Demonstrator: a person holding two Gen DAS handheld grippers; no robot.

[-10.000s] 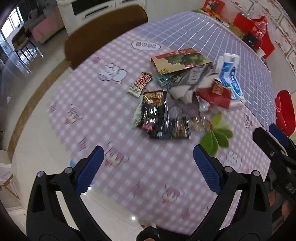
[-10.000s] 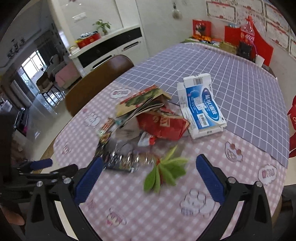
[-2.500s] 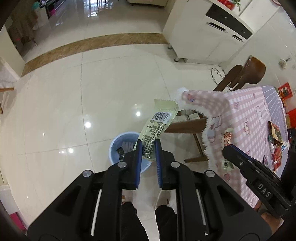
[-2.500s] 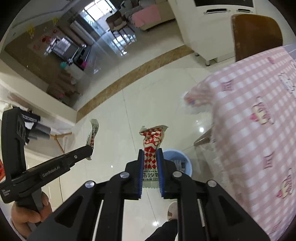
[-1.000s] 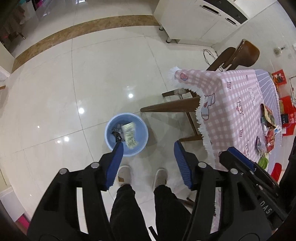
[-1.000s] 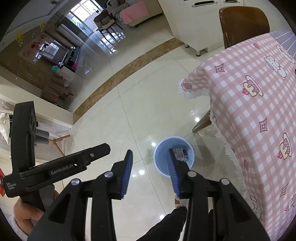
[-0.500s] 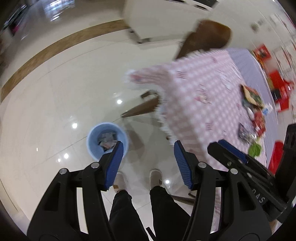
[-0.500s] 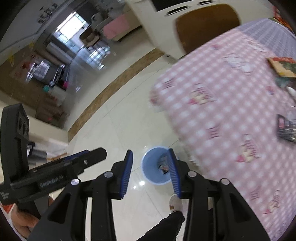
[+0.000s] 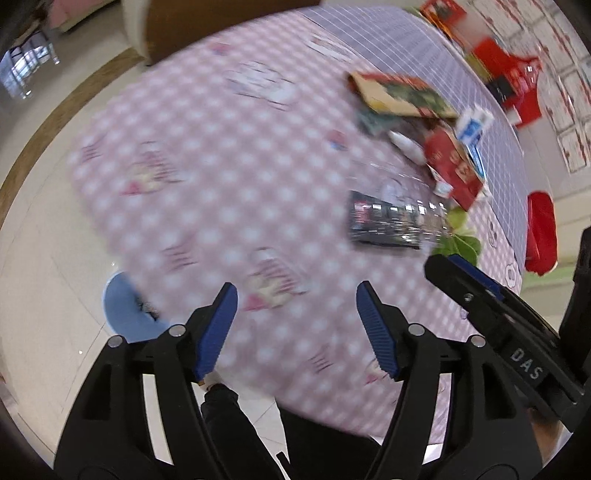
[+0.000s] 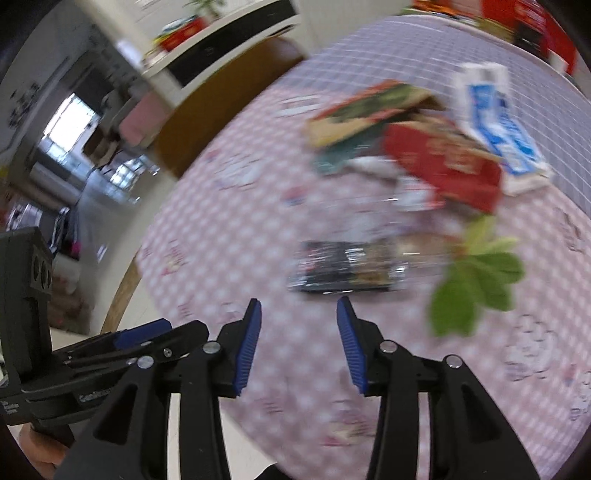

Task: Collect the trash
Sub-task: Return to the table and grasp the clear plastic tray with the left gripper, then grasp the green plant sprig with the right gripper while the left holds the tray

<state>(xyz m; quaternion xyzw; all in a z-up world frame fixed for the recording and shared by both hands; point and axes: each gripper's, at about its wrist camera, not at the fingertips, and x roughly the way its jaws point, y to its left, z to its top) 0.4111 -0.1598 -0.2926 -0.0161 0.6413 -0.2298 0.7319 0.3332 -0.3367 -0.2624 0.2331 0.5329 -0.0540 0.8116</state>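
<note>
Both views are blurred by motion. A trash pile lies on the pink checked tablecloth [image 9: 207, 177]: a black snack wrapper [image 9: 384, 223] [image 10: 347, 271], green leaves [image 9: 460, 245] [image 10: 476, 284], a red packet [image 9: 452, 168] [image 10: 443, 166], a blue-and-white box [image 10: 495, 125] and a brown-green carton [image 9: 399, 94] [image 10: 362, 107]. My left gripper [image 9: 295, 325] hangs over the table's near edge, its jaws opening with nothing between them. My right gripper [image 10: 297, 343] [image 9: 461, 273] hovers just short of the black wrapper, jaws opening and empty. The blue bin [image 9: 125, 310] stands on the floor at the lower left.
A brown chair [image 9: 207, 22] [image 10: 229, 96] stands at the table's far side. White cabinets [image 10: 221, 33] line the wall behind. Red items [image 9: 506, 66] sit at the table's far end, and a red chair [image 9: 541, 232] is at the right. A person's legs [image 9: 229, 424] show below.
Both grippers have swung away from the blue bin on the floor and back over the table, so the trash pile is in view. Both jaws stand a little wider than before.
</note>
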